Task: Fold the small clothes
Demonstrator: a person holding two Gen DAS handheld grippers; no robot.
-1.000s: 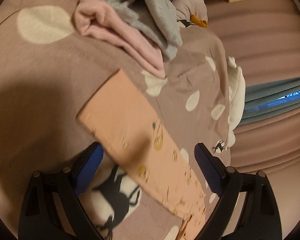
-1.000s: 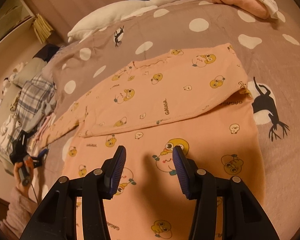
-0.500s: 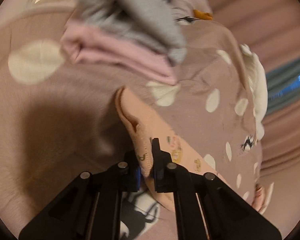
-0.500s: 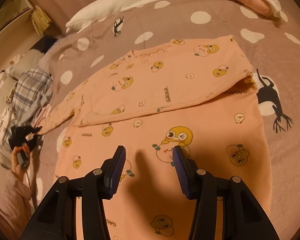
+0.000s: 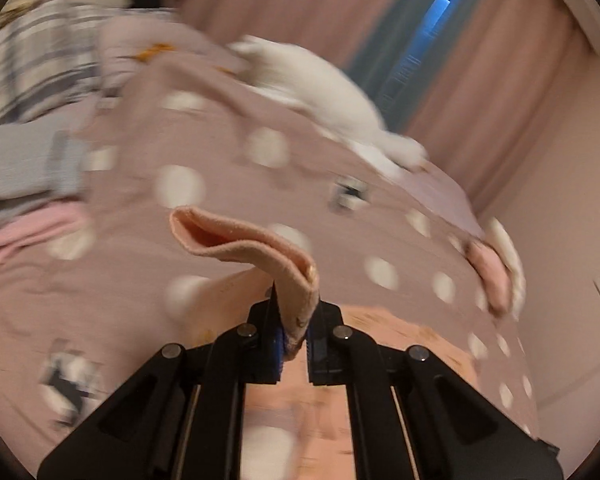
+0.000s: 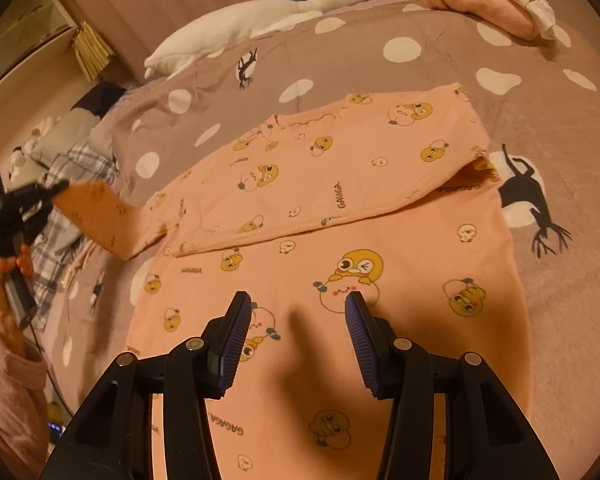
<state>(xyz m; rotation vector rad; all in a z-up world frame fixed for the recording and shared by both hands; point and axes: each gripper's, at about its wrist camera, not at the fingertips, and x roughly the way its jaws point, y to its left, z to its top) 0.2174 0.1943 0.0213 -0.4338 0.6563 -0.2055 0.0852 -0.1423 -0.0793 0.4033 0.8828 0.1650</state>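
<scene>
A peach top (image 6: 340, 216) printed with yellow cartoon figures lies flat on the bed, one sleeve folded across its chest. My left gripper (image 5: 294, 340) is shut on the cuff of the other sleeve (image 5: 256, 244) and holds it lifted off the bed. In the right wrist view that gripper (image 6: 48, 194) shows at the far left with the sleeve (image 6: 96, 216) stretched up from the top. My right gripper (image 6: 298, 328) hovers over the lower part of the top, its jaws apart with nothing between them.
The bed (image 6: 560, 128) has a mauve cover with white dots. A white goose plush (image 6: 260, 16) lies at the far edge, folded pink and white clothes (image 6: 484, 4) at the far right. Plaid and grey garments (image 5: 32, 92) are piled at the left.
My left gripper shut on the sleeve cuff, then rose and swung away, pulling the sleeve up off the bed. The right gripper stayed where it was.
</scene>
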